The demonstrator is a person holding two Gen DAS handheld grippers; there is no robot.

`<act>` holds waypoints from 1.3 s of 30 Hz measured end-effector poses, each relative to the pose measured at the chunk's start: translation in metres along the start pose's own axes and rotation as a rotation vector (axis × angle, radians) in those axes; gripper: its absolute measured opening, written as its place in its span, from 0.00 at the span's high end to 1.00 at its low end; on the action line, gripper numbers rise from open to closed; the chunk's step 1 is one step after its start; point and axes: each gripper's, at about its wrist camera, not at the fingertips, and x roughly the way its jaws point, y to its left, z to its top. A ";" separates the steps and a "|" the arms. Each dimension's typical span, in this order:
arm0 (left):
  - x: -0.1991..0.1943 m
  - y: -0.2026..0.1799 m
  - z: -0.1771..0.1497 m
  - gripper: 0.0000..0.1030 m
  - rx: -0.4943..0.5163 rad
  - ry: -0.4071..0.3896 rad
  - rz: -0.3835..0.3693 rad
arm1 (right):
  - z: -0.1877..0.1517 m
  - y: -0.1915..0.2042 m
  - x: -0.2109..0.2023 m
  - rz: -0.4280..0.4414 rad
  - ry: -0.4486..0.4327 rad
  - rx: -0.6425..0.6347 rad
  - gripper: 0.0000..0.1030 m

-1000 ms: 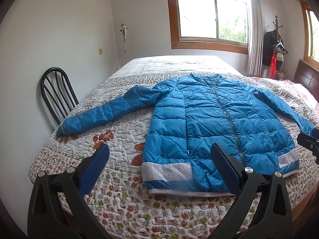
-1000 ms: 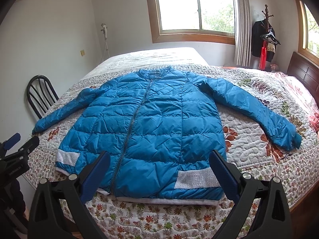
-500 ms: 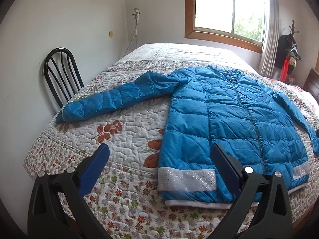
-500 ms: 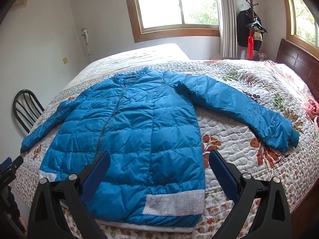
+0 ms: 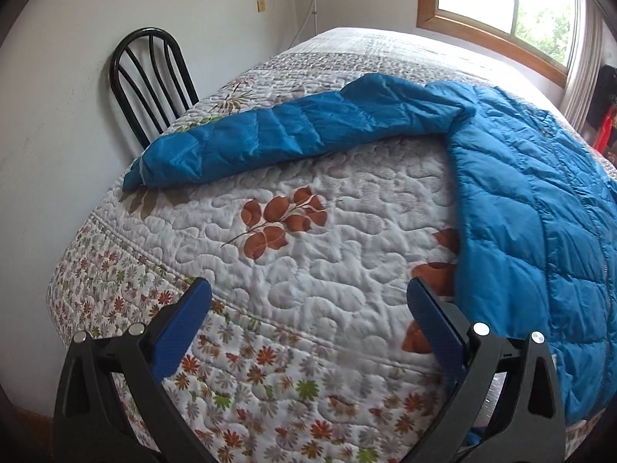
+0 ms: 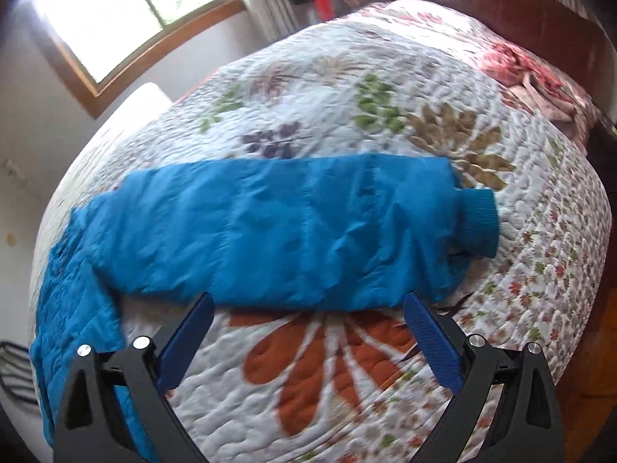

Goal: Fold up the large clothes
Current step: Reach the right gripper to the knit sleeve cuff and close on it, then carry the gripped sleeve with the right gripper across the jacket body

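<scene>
A blue puffer jacket [image 5: 540, 208] lies flat, front up, on the quilted bed. In the left wrist view its one sleeve [image 5: 293, 135] stretches out to the left, cuff near the bed's edge. My left gripper [image 5: 308, 301] is open and empty above the bare quilt, short of that sleeve, its right finger beside the jacket's side edge. In the right wrist view the other sleeve [image 6: 293, 231] lies across the frame with its ribbed cuff [image 6: 476, 223] at the right. My right gripper [image 6: 306, 308] is open and empty, its fingertips at the sleeve's near edge.
The floral quilt [image 5: 308, 239] covers the whole bed. A black metal chair [image 5: 150, 77] stands against the wall beside the bed's left side. A dark wooden headboard [image 6: 501, 4] and a pink pillow [image 6: 540, 81] are at the far right. A window [image 5: 513, 11] is behind the bed.
Both grippers have moved apart and closer to the bed: the left swung toward the left sleeve, the right toward the right sleeve. The jacket has not moved. Both stay open.
</scene>
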 end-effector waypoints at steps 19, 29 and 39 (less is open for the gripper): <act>0.057 0.031 -0.007 0.02 -0.071 0.062 -0.051 | 0.033 -0.075 0.070 -0.122 0.035 0.130 0.45; 0.056 0.031 -0.007 0.02 -0.080 0.070 -0.079 | 0.040 -0.027 0.014 -0.144 -0.128 0.081 0.69; 0.049 0.025 0.036 0.03 -0.040 0.023 -0.113 | 0.009 0.178 -0.040 0.130 -0.230 -0.303 0.70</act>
